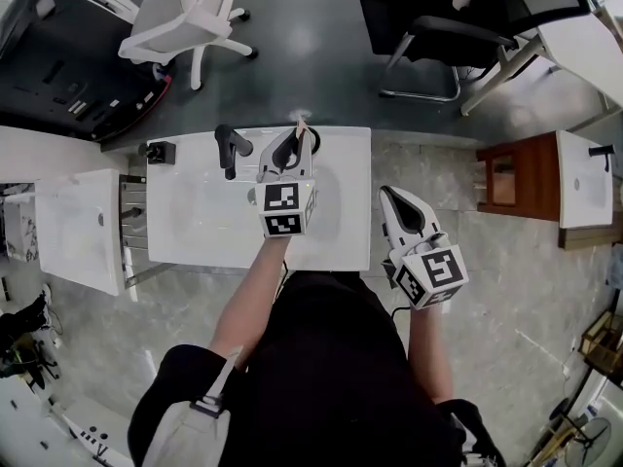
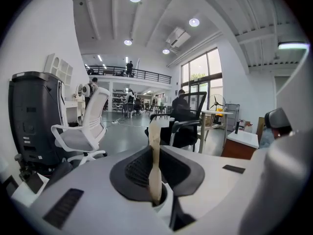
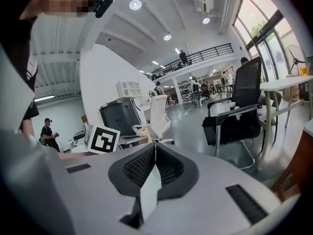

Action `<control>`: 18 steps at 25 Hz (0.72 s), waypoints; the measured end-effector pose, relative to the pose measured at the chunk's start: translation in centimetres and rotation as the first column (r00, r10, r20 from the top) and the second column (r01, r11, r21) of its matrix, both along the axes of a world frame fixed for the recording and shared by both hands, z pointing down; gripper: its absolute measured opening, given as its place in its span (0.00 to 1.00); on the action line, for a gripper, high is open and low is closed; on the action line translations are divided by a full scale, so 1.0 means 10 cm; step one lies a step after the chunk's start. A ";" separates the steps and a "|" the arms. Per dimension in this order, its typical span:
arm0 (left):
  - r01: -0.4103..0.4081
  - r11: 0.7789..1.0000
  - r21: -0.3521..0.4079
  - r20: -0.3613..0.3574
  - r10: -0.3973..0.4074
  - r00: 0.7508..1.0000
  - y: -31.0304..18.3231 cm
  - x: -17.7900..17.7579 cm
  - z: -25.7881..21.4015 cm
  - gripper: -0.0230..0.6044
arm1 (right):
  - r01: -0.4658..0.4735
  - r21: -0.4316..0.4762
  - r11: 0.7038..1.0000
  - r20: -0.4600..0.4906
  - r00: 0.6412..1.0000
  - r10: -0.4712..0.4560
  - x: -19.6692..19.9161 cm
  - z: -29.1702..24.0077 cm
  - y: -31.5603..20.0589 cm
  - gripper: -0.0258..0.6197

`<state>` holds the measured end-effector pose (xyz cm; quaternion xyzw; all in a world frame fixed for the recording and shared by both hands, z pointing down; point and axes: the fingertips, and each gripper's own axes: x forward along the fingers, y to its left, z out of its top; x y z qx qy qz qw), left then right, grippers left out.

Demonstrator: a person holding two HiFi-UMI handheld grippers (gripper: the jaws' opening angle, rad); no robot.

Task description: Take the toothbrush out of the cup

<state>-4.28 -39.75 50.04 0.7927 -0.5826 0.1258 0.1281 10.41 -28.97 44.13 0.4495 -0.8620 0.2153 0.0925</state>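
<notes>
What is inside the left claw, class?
A beige toothbrush, upright, gripped by the left claw. Its lower end dips behind a white rim, so that end is covered.

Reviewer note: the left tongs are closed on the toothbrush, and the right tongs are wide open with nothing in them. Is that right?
Not quite. The right tongs are shut, not wide open: the right gripper view shows their pads pressed together with nothing between them. The rest stands: the left tongs are closed on the toothbrush.
</notes>
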 end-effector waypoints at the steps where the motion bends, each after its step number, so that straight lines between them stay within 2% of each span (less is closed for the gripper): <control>1: 0.006 1.000 0.011 -0.003 -0.006 1.000 0.02 -0.02 -0.07 0.11 | 0.008 0.005 1.000 0.009 1.000 -0.008 0.00 -0.02 0.01 0.09; 9: 0.065 0.989 0.130 -0.025 -0.062 0.998 0.22 -0.12 -0.63 0.11 | 0.084 0.064 0.994 0.069 0.994 -0.089 0.05 -0.19 0.07 0.09; 15: 0.120 0.966 0.231 -0.080 -0.104 0.991 0.52 -0.13 -1.13 0.11 | 0.152 0.105 0.983 0.112 0.980 -0.164 0.11 -0.28 0.19 0.09; 18: 0.146 0.957 0.252 -0.087 -0.127 0.988 0.75 -0.12 -1.25 0.11 | 0.190 0.108 0.976 0.122 0.972 -0.202 0.13 -0.26 0.26 0.09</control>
